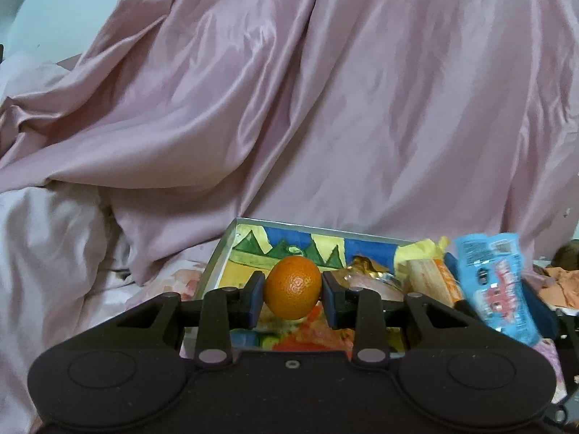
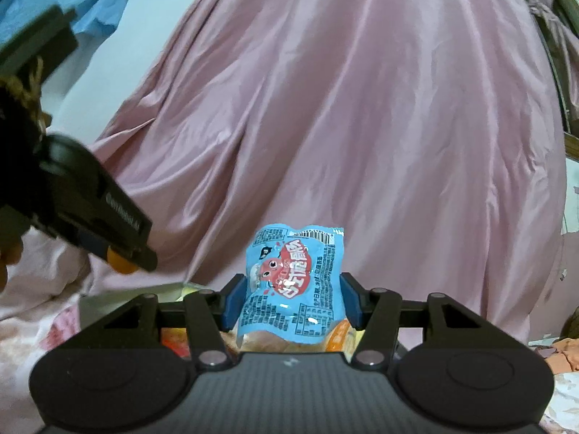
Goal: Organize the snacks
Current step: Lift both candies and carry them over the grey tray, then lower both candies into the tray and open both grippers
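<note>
While the left tongs [image 1: 292,291] pinch an orange [image 1: 292,286] between their blue pads, the fruit hangs just above the near part of an open box [image 1: 217,260] whose inside is painted with green peaks, blue sky and yellow patches. Inside the box, right of the orange, lie a gold-foil wrapper [image 1: 365,266] and an orange-and-cream pack [image 1: 430,282]. At the right edge of the left view a blue packet [image 1: 495,282] with red lettering stands upright, clamped by the right tongs.

From the right wrist, the right tongs [image 2: 292,302] squeeze that blue packet [image 2: 295,282] at its sides, its top edge rising above the pads; bright box contents show below it. The left tongs [image 2: 119,253] appear at the left of this view, black, with the orange [image 2: 121,262] peeking out at their tip.

Pink satin bedding [image 1: 325,108] rises in folds behind everything, and paler floral fabric [image 1: 54,253] lies to the left of the box.
</note>
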A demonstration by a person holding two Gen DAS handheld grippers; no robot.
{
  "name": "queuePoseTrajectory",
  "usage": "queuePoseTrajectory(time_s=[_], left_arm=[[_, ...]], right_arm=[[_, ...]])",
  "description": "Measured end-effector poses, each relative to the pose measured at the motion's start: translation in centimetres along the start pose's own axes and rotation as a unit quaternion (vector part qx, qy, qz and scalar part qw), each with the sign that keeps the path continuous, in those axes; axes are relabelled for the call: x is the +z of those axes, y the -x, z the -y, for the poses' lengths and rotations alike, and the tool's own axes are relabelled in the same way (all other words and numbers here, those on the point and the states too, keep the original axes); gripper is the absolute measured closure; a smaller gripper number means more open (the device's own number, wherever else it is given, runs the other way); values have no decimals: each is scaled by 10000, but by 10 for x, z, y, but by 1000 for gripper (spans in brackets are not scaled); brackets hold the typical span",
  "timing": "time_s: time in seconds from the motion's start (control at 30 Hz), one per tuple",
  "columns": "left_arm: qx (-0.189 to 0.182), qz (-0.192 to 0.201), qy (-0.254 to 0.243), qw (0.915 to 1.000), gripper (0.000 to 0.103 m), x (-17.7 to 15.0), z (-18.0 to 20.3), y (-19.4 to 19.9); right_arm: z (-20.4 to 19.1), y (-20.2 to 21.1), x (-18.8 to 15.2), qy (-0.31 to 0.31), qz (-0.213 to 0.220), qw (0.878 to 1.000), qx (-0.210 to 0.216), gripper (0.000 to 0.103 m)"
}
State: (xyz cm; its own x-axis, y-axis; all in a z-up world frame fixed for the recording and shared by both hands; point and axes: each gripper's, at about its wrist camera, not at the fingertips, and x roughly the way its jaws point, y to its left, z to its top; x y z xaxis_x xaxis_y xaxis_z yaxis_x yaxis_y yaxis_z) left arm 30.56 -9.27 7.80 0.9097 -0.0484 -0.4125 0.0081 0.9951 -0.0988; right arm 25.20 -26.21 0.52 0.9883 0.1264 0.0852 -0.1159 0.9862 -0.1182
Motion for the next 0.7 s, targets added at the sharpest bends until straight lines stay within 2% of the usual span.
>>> queuePoseTrajectory(time_s=[0.3, 0.7], left_arm=[[216, -215, -40, 9995, 68, 2, -2, -57], [268, -325, -356, 9985, 68, -12, 10, -94]], right_arm=[[12, -35, -12, -402, 15, 9992, -21, 43], [6, -63, -32, -650, -324, 9972, 181, 43]])
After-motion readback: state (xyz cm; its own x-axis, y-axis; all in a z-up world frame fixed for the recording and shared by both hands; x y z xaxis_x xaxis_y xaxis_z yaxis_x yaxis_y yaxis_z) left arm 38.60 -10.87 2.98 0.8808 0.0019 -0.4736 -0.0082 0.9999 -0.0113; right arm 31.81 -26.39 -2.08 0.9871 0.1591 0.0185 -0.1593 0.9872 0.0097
